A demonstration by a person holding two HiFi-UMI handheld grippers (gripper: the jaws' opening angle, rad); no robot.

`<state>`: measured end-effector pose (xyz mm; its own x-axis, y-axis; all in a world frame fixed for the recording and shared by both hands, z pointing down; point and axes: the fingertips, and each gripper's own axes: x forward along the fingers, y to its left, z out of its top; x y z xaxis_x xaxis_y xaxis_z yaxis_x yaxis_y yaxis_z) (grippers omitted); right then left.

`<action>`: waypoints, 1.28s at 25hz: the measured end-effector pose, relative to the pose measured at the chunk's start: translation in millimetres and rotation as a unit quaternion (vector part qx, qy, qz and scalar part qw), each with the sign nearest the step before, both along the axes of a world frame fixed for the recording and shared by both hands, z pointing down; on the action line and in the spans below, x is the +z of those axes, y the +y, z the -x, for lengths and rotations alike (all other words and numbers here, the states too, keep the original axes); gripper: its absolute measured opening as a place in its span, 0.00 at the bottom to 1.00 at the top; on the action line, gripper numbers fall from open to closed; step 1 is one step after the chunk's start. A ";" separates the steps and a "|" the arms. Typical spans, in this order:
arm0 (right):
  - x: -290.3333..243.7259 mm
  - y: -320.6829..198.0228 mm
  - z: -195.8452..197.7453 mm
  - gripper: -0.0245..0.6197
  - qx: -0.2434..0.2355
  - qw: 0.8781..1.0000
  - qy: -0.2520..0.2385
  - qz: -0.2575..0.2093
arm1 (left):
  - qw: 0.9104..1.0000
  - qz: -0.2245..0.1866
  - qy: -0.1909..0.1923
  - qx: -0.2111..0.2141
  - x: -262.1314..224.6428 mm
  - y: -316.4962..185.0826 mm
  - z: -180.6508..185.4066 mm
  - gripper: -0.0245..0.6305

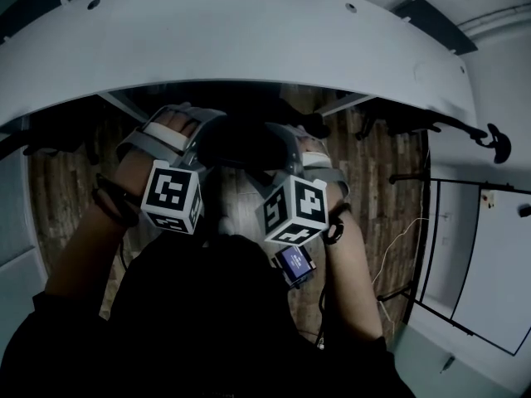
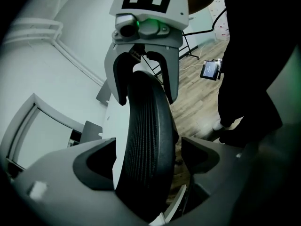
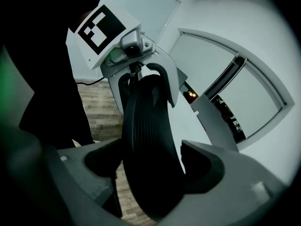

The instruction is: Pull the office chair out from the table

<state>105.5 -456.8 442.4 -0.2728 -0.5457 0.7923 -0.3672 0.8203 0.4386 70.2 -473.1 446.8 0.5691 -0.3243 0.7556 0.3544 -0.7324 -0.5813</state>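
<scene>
The office chair's black mesh backrest stands under the white table, seen from above between the two hands. My left gripper straddles the backrest's top edge; a sliver of white shows on one side and floor on the other, so the pads stand off it. My right gripper straddles the same edge from the other end, jaws wide, not pressing. Each gripper view shows the other gripper astride the far end of the rim. Both marker cubes face the head camera.
The curved white table edge spans the top of the head view. Wooden floor lies below. A small lit screen hangs near the right wrist. A white panel on a black stand is at right, with cables on the floor.
</scene>
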 end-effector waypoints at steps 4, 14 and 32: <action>8.2 -3.1 -2.4 0.62 -0.012 1.000 0.021 0.000 | 1.000 -0.007 -0.003 0.002 6.5 -3.9 -2.2 0.70; 29.9 -5.1 -14.3 0.62 -0.049 0.993 0.110 0.002 | 0.996 -0.079 -0.034 0.020 15.9 -14.3 -9.9 0.51; 39.3 3.8 -40.4 0.37 -0.078 0.986 0.145 -0.037 | 0.997 -0.067 -0.041 0.008 20.2 6.3 -25.0 0.37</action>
